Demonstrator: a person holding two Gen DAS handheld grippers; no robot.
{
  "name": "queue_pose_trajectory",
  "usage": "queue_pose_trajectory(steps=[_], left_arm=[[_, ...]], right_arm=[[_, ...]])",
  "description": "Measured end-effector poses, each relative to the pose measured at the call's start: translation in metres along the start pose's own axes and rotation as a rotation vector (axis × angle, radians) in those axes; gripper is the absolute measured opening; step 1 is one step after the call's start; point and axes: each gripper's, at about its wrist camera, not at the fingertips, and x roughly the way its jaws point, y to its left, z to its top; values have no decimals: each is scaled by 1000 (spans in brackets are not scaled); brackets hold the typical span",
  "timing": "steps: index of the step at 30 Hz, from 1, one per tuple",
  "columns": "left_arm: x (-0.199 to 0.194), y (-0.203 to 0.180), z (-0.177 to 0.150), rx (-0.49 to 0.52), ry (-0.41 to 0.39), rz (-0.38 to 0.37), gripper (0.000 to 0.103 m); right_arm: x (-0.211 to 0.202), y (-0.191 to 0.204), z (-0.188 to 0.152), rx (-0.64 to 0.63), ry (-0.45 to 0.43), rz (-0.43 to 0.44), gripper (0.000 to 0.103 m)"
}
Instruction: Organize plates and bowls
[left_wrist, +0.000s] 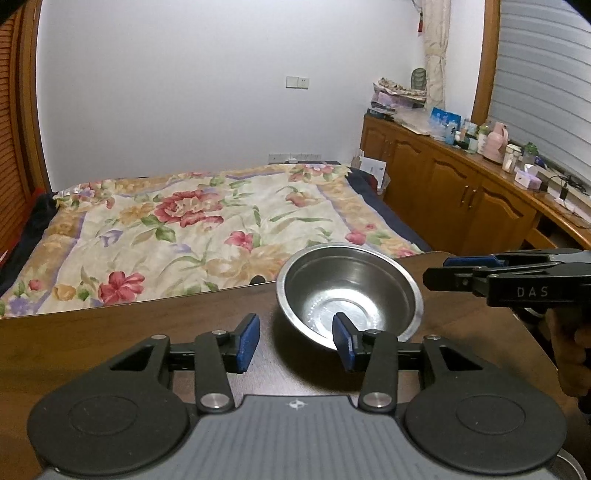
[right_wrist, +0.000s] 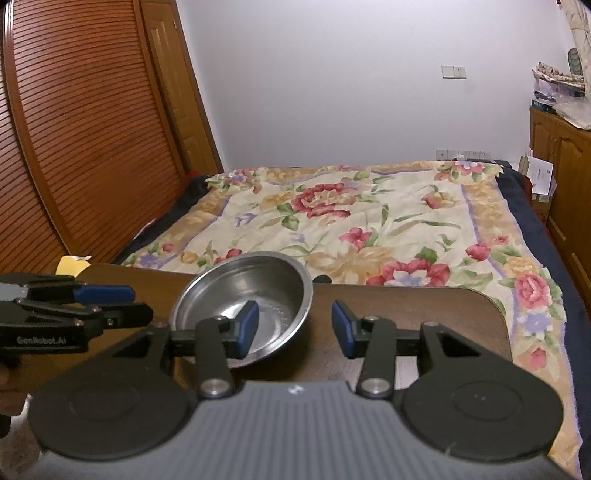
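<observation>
An empty stainless steel bowl (left_wrist: 349, 291) (right_wrist: 243, 299) stands upright on the dark wooden table (left_wrist: 110, 332) (right_wrist: 424, 302), near its far edge. My left gripper (left_wrist: 295, 343) is open just short of the bowl, and its right fingertip overlaps the near rim. Seen from the right wrist view, the left gripper (right_wrist: 142, 304) comes in level beside the bowl's left side. My right gripper (right_wrist: 294, 328) is open too, its left finger in front of the bowl's inside. In the left wrist view the right gripper (left_wrist: 436, 271) hovers by the bowl's right rim. Neither holds anything.
Beyond the table's far edge lies a bed with a floral cover (left_wrist: 207, 225) (right_wrist: 369, 221). Wooden cabinets (left_wrist: 454, 184) with clutter line the right wall; a louvred wardrobe (right_wrist: 74, 147) is on the left. A person's hand (left_wrist: 569, 350) holds the right gripper. A metal rim (left_wrist: 569, 465) shows at bottom right.
</observation>
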Motion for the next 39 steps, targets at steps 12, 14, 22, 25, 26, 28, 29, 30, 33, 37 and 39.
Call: queue_pose_trajectory(steps=[12, 14, 22, 25, 26, 28, 29, 30, 33, 37, 39], left_arm=[[25, 7, 0, -22, 21, -8, 47], [28, 7, 1, -25, 24, -7, 47], [36, 6, 0, -23, 35, -11, 47], [38, 6, -1, -29, 40, -29, 42], [39, 6, 0, -38, 47, -45, 38], [39, 5, 0, -56, 63, -69, 32], [39, 4, 1, -54, 65, -72, 32], [39, 3, 1, -51, 67, -73, 31], [39, 0, 1, -49, 68, -69, 30], [38, -2, 0, -46, 70, -63, 29], [37, -3, -1, -39, 73, -58, 27]], right_arm=[[27, -11, -8, 53, 12, 12, 46], [29, -10, -9, 54, 8, 19, 46], [33, -4, -12, 16, 0, 36, 46], [33, -6, -11, 21, 5, 57, 44], [33, -7, -11, 27, 8, 67, 38], [33, -9, -12, 43, 14, 86, 32], [34, -9, -12, 44, 16, 90, 28], [34, -8, -13, 40, 18, 91, 27], [34, -6, -14, 36, 17, 89, 27], [34, -6, -14, 39, 17, 90, 24], [34, -6, -14, 41, 14, 87, 22]])
